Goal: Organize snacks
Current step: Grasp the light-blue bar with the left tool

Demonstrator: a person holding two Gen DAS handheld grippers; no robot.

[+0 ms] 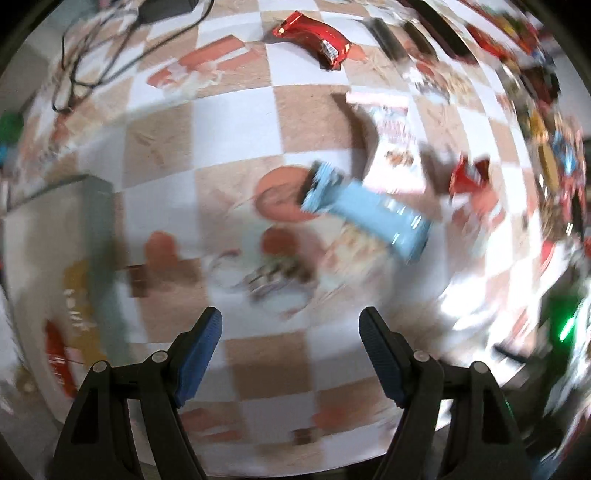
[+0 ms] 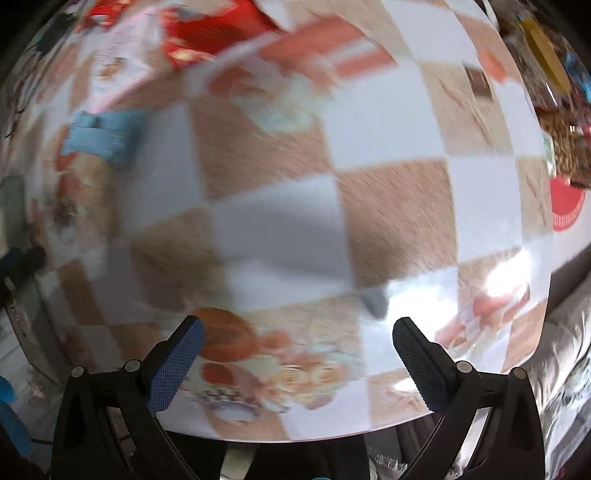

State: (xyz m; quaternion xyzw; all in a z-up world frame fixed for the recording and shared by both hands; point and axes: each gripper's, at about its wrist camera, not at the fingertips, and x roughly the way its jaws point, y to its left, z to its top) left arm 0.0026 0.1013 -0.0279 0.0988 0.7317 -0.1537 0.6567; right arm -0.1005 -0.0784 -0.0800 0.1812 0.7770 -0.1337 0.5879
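Note:
A light blue snack packet (image 1: pixel 364 212) lies on the checkered tablecloth (image 1: pixel 236 155), ahead and to the right of my left gripper (image 1: pixel 290 350), which is open with nothing between its blue pads. A red shiny wrapper (image 1: pixel 317 37) lies far up the table, and a small red packet (image 1: pixel 469 177) sits right of the blue one beside a white-pink packet (image 1: pixel 397 147). In the right wrist view the blue packet (image 2: pixel 101 133) shows at the left. My right gripper (image 2: pixel 295 358) is open and empty over bare cloth near the table's front edge. Both views are blurred.
A pale bin or tray (image 1: pixel 55 240) holding yellow and red packets stands at the left. Black cables (image 1: pixel 92 55) trail across the far left. Many snacks crowd the right edge (image 1: pixel 550 147). A red bag (image 2: pixel 214 33) and a round red item (image 2: pixel 567 206) lie at the table's margins.

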